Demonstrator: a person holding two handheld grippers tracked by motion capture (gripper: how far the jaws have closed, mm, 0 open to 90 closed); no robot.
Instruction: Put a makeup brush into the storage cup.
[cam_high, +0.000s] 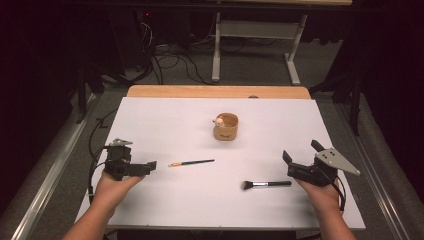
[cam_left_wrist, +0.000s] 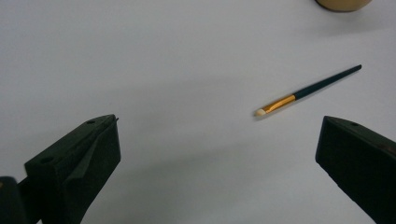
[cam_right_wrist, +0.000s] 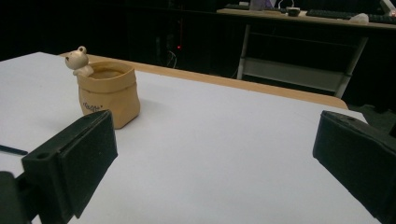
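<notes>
- The thin brush (cam_high: 191, 163) lies flat on the white worktop (cam_high: 165, 120), left of the middle and a little toward the near edge. It is slender: a dark, tapering handle, a gold-coloured ferrule and a small pale tip. In the left gripper view (cam_left_wrist: 308, 90) the pale tip points toward the camera and the dark end away, on a slant.
- The left gripper (cam_high: 150, 166) sits by the left edge, held in the person's left hand (cam_high: 112, 182). Its jaws are spread wide with nothing between them, aimed along the worktop at the thin brush, whose pale tip is near but apart from them.
- The powder brush (cam_high: 266, 184) lies nearer the near edge, right of centre: a black handle, a silver ferrule and a dark, flared head at its left end.
- The right gripper (cam_high: 286, 159) is by the right edge, in the person's right hand (cam_high: 325, 192). Its jaws are parted and hold nothing; the handle end of the powder brush lies just beside it.
- The tan cup (cam_high: 226, 126) stands upright toward the far edge, near the middle, shaped like a small paper bag, with a little bear figure (cam_right_wrist: 79, 59) at its rim.
</notes>
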